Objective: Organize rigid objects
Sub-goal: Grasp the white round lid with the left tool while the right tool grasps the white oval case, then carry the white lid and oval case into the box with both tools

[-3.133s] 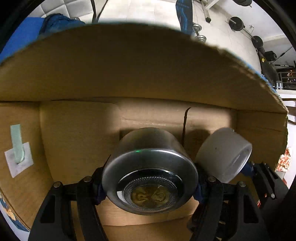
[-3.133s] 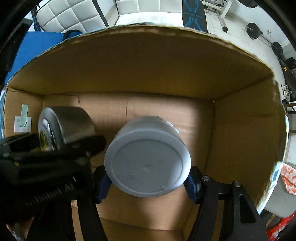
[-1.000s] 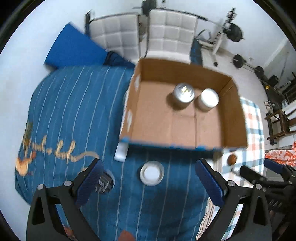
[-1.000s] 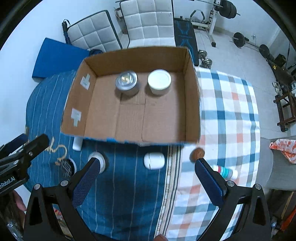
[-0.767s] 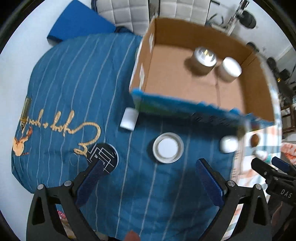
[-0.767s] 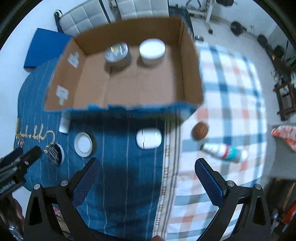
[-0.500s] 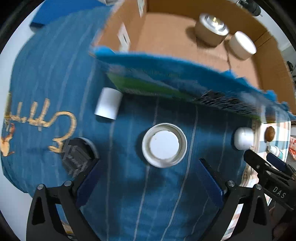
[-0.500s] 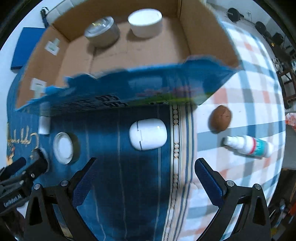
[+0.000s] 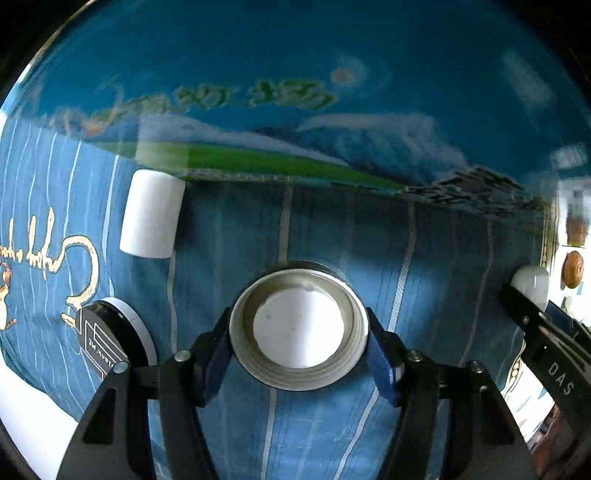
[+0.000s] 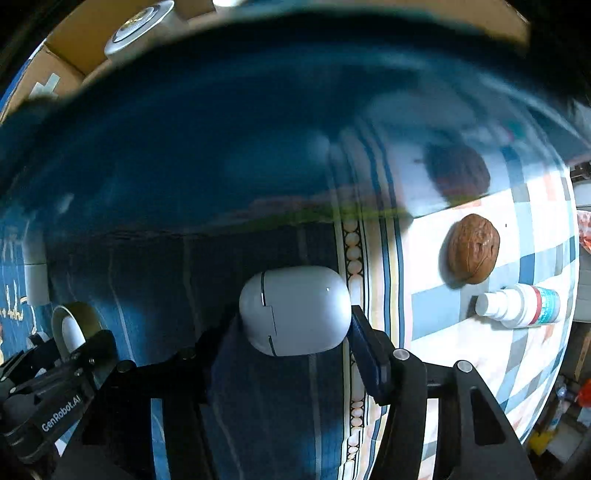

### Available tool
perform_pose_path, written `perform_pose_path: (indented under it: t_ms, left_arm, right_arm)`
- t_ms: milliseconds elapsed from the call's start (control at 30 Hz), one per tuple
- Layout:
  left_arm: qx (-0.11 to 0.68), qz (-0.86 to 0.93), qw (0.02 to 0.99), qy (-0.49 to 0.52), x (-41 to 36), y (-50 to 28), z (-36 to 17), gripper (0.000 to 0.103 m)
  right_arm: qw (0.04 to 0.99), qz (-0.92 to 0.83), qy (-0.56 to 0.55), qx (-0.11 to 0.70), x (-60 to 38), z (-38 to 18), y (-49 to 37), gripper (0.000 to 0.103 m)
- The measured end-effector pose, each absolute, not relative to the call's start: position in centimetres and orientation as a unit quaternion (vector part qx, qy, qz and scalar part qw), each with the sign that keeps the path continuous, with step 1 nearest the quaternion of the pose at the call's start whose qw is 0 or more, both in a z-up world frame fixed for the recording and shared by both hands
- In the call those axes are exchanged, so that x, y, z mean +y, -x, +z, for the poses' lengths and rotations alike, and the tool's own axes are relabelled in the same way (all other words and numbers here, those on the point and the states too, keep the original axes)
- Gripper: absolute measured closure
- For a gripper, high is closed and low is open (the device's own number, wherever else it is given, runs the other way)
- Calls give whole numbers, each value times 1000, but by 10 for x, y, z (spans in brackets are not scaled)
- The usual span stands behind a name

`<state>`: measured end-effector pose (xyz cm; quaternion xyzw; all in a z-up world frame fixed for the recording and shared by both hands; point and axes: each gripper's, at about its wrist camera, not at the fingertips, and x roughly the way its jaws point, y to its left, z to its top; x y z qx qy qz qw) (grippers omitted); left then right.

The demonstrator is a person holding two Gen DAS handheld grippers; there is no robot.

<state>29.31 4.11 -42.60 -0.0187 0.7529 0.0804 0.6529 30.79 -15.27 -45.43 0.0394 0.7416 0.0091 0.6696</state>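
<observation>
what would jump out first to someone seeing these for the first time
Each gripper is closing around something on the blue striped cloth: the left gripper frames a round lid, the right gripper a white oval case. Behind both looms the box, blurred, and a walnut lies on the checked cloth at right.

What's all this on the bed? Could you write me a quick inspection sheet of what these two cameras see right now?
Surface: blue striped cloth, checked cloth to the right.
Job's things: round open jar; white oval case; white cylinder; walnut; small bottle; black disc; cardboard box holding a metal tin.
Clutter: nothing seen.
Grippers: left gripper fingers against the jar; right gripper fingers around the case.
Cables: nothing seen.
Surroundings: blurred box wall fills the upper views.
</observation>
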Motion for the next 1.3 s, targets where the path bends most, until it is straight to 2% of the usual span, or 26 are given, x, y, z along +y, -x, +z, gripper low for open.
perform_pose_path:
  t_ms: [433,767,933,1300]
  left_arm:
    - [757,63,650,10,11,-227,-430,41]
    - [747,61,662,-11,-7,-219,-431,41]
    - [740,52,671,-7,-4,-230,-409,41]
    - [682,11,731,3,-12,-236,-294,41]
  right_arm:
    - [629,30,-6,776,-161,-455,-239,44]
    - [639,28,11,768,-144,-453,-239,44]
    - [651,38,0,758,-147,-433,-222,44]
    - [707,71,-25,703,-171,-337,-220,44]
